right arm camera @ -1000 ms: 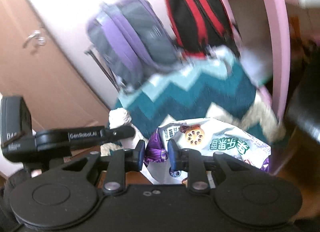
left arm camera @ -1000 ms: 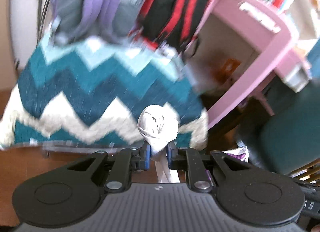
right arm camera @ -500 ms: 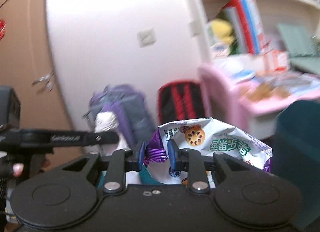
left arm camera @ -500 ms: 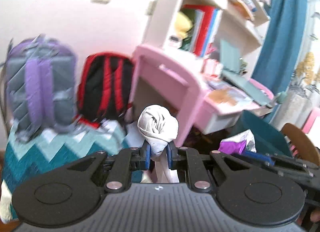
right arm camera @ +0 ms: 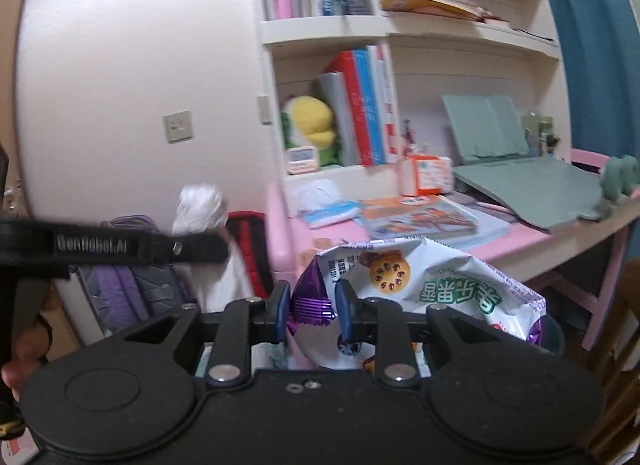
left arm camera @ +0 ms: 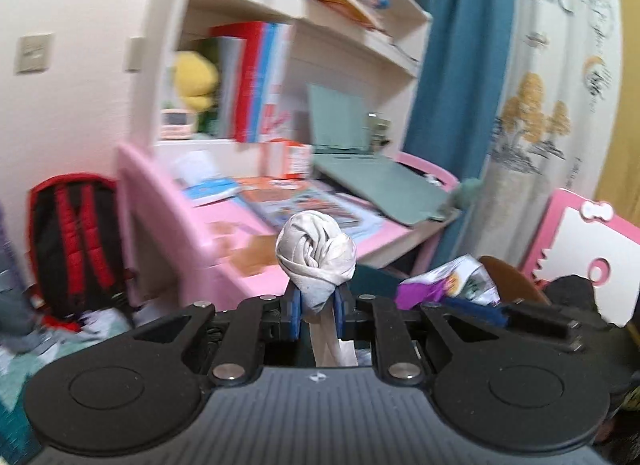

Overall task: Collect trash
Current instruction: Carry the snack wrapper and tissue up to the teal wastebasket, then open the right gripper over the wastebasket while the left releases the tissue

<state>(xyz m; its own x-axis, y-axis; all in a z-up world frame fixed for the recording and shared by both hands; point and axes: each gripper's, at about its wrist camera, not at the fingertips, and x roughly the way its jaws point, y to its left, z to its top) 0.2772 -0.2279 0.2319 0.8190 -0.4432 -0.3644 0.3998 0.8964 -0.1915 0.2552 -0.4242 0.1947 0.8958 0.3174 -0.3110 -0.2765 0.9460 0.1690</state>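
- Left claw [left arm camera: 316, 311] is clamped on a wad of tissue [left arm camera: 316, 253]; right claw [right arm camera: 311, 311] pinches a snack bag [right arm camera: 420, 285] by its purple corner.
- Both are carried near the pink desk [right arm camera: 500, 243] — no bin visible, so keep both grips firm and the bag from swinging.

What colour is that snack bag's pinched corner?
Shiny purple; the snack bag is otherwise mostly white, seen best in the right wrist view.

Crumpled white tissue wad [left arm camera: 316, 253] – twisted ball sticking up above left jaws, tail pinched between them. Crinkled white-purple snack wrapper [right arm camera: 404, 285] – purple corner clamped between right jaws, body bulging right.
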